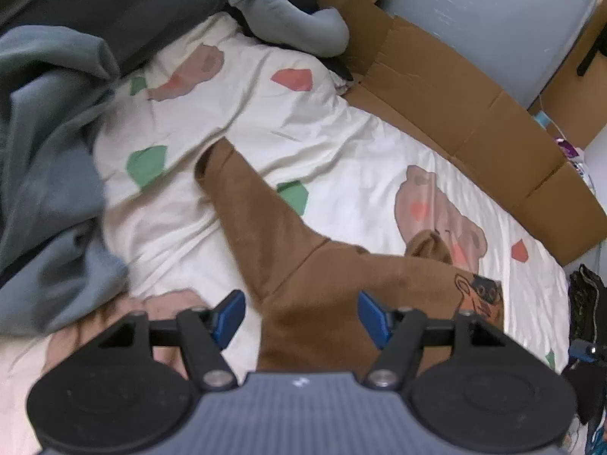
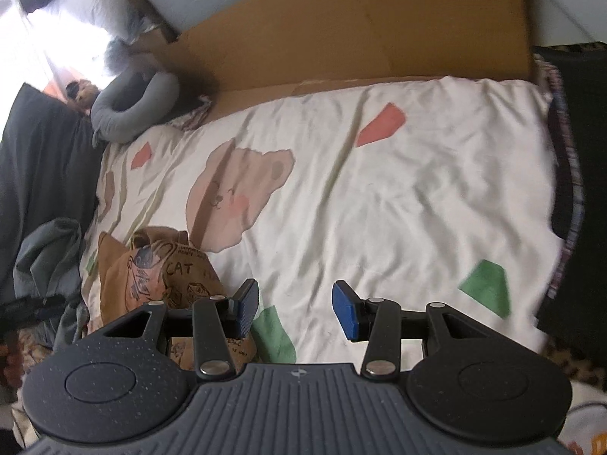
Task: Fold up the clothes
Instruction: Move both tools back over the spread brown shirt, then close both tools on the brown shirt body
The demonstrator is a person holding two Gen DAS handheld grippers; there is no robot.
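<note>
Your left gripper [image 1: 301,316] has its jaws spread well apart with nothing clamped; the brown sweatshirt [image 1: 315,284] lies under the gap, its shoulder and side seam between the blue pads. Your right gripper [image 2: 296,309] is about half open and empty, over bare sheet [image 2: 398,197], with the sweatshirt's printed front just to its left. The garment sits near the bed's near edge, one sleeve [image 1: 242,197] stretched towards the grey blanket [image 1: 45,159] on the left side, well clear of the cardboard [image 1: 455,106] along the far edge. Judging by this, you are setting up the first fold. Pinch only the top layer at the seam, bring the right gripper onto the opposite side, and lift both evenly so the cloth stays flat.
</note>
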